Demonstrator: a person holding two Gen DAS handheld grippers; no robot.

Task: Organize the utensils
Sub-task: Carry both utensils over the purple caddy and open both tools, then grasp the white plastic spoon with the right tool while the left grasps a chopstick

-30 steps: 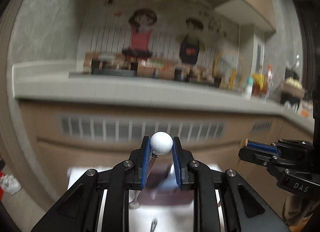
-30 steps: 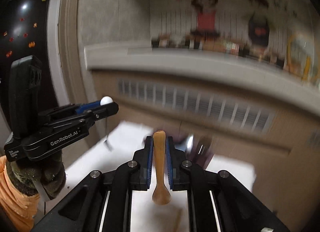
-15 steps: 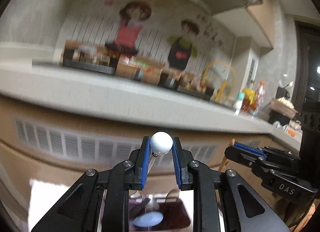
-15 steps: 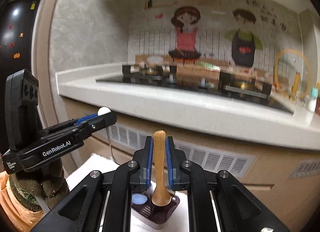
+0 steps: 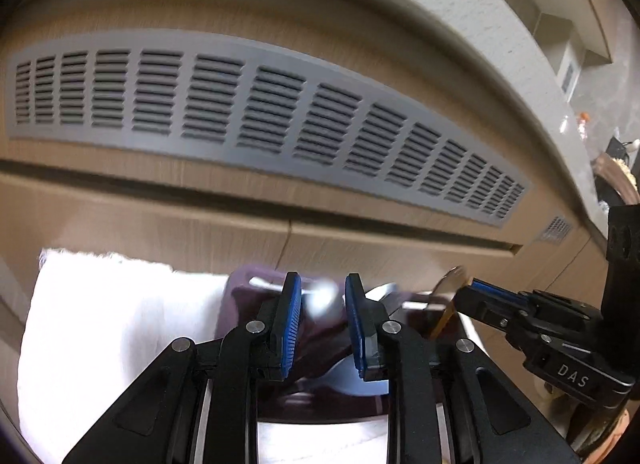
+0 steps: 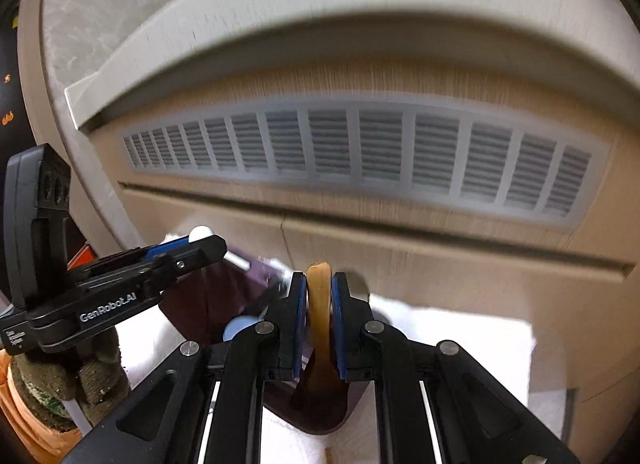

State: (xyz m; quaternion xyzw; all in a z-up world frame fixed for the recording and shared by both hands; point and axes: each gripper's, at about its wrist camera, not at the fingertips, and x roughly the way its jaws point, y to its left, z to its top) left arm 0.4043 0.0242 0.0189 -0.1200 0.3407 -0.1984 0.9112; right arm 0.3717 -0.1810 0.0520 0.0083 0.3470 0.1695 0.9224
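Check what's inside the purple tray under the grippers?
Purple tray holds a pale blue spoon bowl; the wooden spoon dips into it. Grippers cover the rest; blur hides detail.

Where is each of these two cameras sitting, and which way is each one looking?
Left wrist: rides on the left gripper, looking forward and down along its blue pads at a dark purple holder on a white cloth; the right gripper shows at right.
Right wrist: rides on the right gripper, which clamps a wooden spoon over the holder; the left gripper and a gloved hand show at left.
Shared: holder, cloth, vented cabinet front, both grippers.
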